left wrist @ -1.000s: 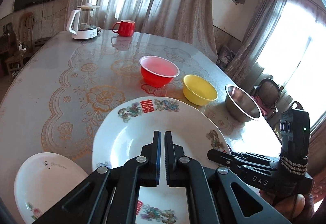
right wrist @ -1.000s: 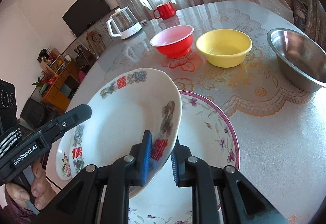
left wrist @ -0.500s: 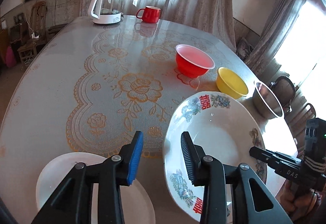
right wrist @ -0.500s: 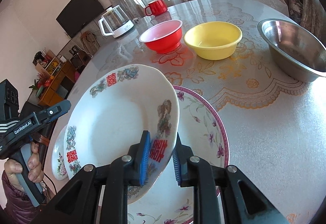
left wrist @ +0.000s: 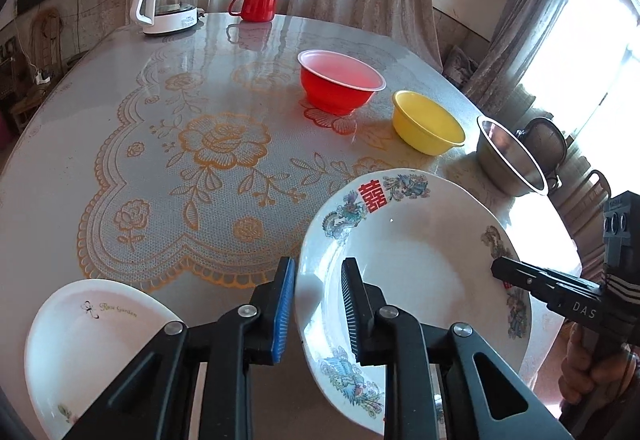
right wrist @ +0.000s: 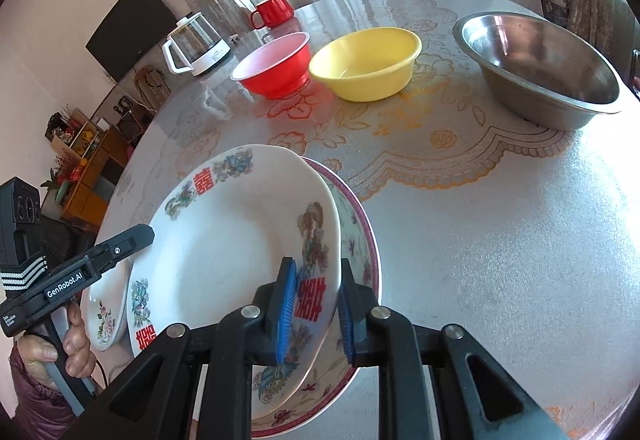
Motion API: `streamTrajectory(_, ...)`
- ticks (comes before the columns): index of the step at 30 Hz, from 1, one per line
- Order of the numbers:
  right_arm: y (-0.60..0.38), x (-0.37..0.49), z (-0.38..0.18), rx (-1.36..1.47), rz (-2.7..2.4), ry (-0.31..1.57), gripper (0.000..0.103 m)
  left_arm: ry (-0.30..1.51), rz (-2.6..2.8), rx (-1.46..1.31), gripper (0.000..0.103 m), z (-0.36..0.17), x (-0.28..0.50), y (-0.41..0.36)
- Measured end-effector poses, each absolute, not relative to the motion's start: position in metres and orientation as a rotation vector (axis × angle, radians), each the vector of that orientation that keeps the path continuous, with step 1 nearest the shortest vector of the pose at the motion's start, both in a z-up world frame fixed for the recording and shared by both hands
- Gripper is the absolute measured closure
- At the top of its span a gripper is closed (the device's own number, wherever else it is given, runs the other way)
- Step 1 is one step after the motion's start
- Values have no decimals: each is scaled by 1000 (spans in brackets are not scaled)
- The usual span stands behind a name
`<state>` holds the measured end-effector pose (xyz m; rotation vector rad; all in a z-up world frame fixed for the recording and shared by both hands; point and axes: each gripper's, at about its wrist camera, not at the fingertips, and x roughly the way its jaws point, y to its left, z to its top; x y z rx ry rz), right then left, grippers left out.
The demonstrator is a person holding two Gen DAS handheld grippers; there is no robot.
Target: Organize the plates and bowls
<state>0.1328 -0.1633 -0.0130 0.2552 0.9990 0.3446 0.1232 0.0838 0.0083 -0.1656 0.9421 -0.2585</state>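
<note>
A white plate with red characters and dragon prints [right wrist: 224, 240] is tilted, its right rim clamped in my right gripper [right wrist: 318, 272]. It hangs over a larger pink-rimmed floral plate [right wrist: 358, 236] on the table. My left gripper [left wrist: 318, 262] straddles the same plate's [left wrist: 408, 264] left rim. Its jaws are closing, and a small gap still shows at the pads. A small white plate [left wrist: 92, 336] lies at the near left. Red [left wrist: 340, 80], yellow [left wrist: 426, 122] and steel [left wrist: 508, 156] bowls stand in a row further back.
The round table [left wrist: 120, 88] has a gold lace-pattern cover. A glass kettle [left wrist: 168, 0] and a red mug [left wrist: 256, 6] stand at its far edge by the curtains. A chair [left wrist: 548, 140] stands past the steel bowl. A person's hand holds each gripper's handle.
My left gripper went from shut above the plate's middle to open, shifted to the plate's left rim and sank, then narrowed around it. My right gripper kept its hold and lowered the plate.
</note>
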Motion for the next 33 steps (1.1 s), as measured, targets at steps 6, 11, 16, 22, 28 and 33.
streamTrajectory(6,-169,128,-5,201,298,972,85,939,-274,-172,78,7,120,76)
streamTrajectory(11,-161,126,-6,126,300,983,83,935,-269,-176,75,8,116,77)
streamTrajectory(16,-146,121,-6,1,277,968,80,923,-246,-153,74,7,107,75)
streamTrajectory(22,-143,112,-3,-54,245,908,83,928,-227,-173,73,3,104,75)
streamTrajectory(28,-147,111,4,-50,177,828,83,915,-204,-206,61,4,106,69)
streamTrajectory(33,-164,107,-3,83,239,898,83,912,-189,-205,60,3,106,67)
